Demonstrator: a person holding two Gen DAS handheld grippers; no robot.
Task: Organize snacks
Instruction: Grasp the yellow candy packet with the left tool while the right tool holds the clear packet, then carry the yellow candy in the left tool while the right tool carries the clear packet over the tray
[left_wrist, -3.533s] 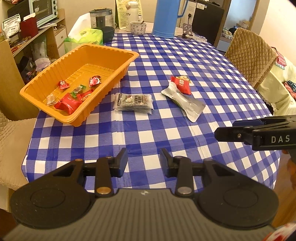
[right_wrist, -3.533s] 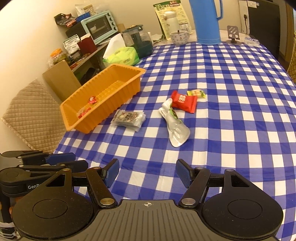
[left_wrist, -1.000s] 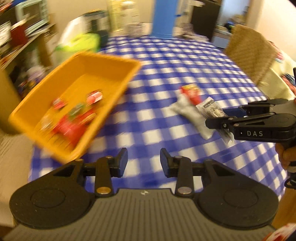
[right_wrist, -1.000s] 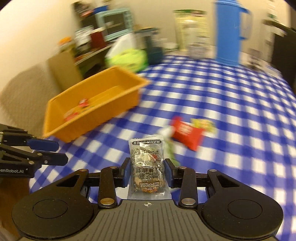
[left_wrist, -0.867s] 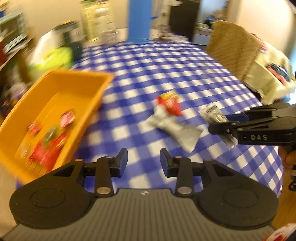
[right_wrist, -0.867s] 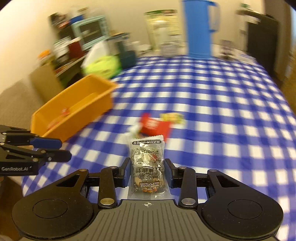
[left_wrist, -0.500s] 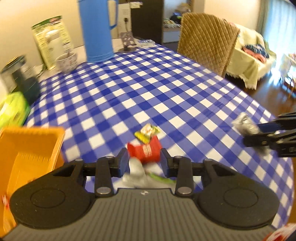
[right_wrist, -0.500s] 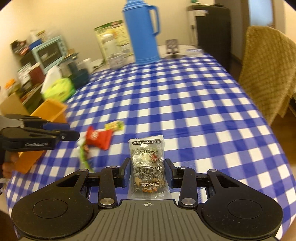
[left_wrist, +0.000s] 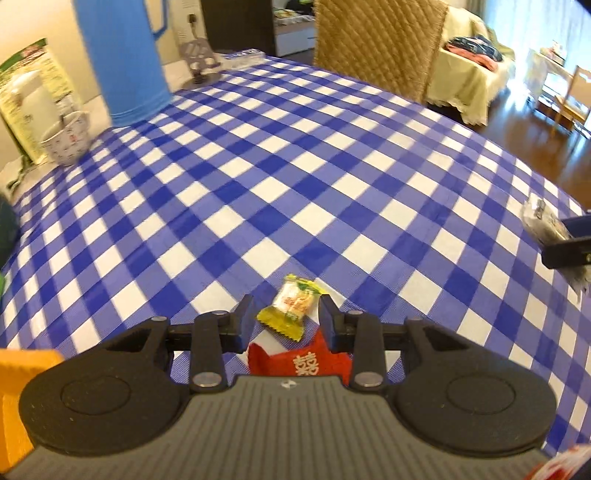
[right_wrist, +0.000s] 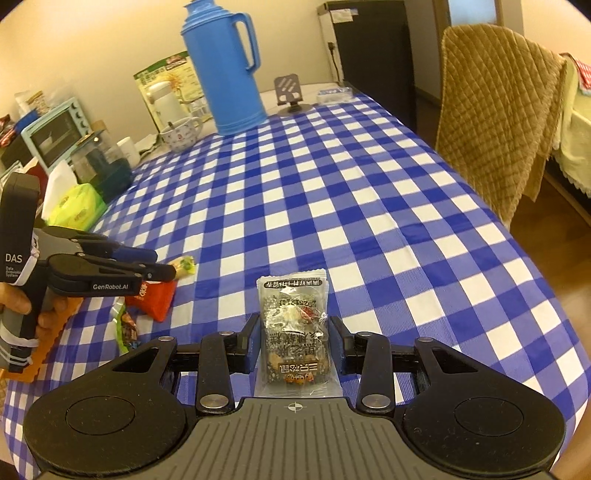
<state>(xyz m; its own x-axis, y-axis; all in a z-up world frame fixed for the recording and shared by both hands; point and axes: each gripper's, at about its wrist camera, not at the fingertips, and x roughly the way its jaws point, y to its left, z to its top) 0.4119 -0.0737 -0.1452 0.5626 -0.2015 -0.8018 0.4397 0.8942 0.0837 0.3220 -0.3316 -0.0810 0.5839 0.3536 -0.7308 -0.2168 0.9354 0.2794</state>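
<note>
Right wrist view: a clear packet of dark mixed snacks (right_wrist: 294, 328) stands upright between the pads of the right hand-held gripper (right_wrist: 294, 341), which is closed on its lower half and holds it above the surface (right_wrist: 369, 206), a table in a blue-and-white check cloth. To the left in this view the left hand-held gripper (right_wrist: 147, 266) reaches in, a hand (right_wrist: 22, 299) round its handle, its tips over a red packet (right_wrist: 153, 297) and a small yellow-green candy (right_wrist: 183, 265). A crumpled clear wrapper (right_wrist: 125, 325) lies just beside the red packet. An orange edge (right_wrist: 48, 339) shows below that hand.

Left wrist view: the left hand-held gripper (left_wrist: 286, 321) points down at the surface with its jaws partly open. The yellow candy (left_wrist: 293, 309) lies in the gap between the fingertips, with space on either side; the red packet (left_wrist: 303, 360) lies just behind it, partly hidden by the gripper body. Nothing is gripped. At the right edge the snack packet (left_wrist: 543, 219) shows, blurred, in the other gripper's tips.

Farther back stand a blue thermos (right_wrist: 225, 70), a patterned cup (right_wrist: 181, 134), a phone stand (right_wrist: 291, 92) and a green tissue pack (right_wrist: 77, 208). A quilted chair (right_wrist: 495, 110) stands at the table's right side.
</note>
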